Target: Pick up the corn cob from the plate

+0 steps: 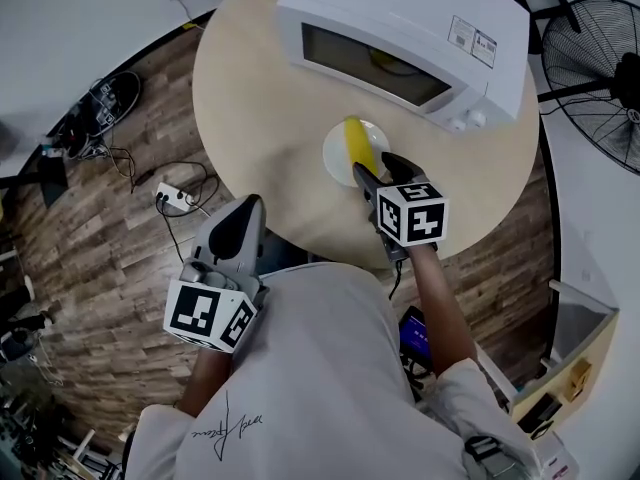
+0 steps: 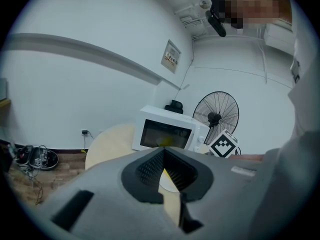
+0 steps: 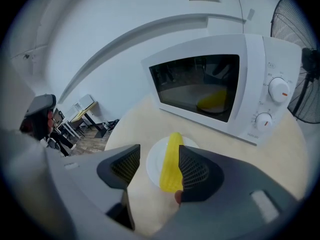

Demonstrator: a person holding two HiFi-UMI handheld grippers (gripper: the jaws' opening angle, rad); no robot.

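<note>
The yellow corn cob (image 1: 355, 140) lies lengthwise on a small white plate (image 1: 335, 154) on the round table, just in front of the microwave. My right gripper (image 1: 375, 165) hovers over the near end of the cob. In the right gripper view its jaws stand open (image 3: 159, 159), and the corn cob (image 3: 171, 163) shows between them, close along the right pad (image 3: 194, 170). The plate (image 3: 152, 165) shows under it. My left gripper (image 1: 247, 208) hangs off the table's near-left edge, with its jaws shut (image 2: 163, 151) and nothing in them.
A white microwave (image 1: 400, 28) stands at the back of the light wooden table (image 1: 260, 98), its door closed, with something yellow (image 3: 212, 100) inside. A standing fan (image 1: 595, 58) is at the right. A power strip with cables (image 1: 172, 198) lies on the floor.
</note>
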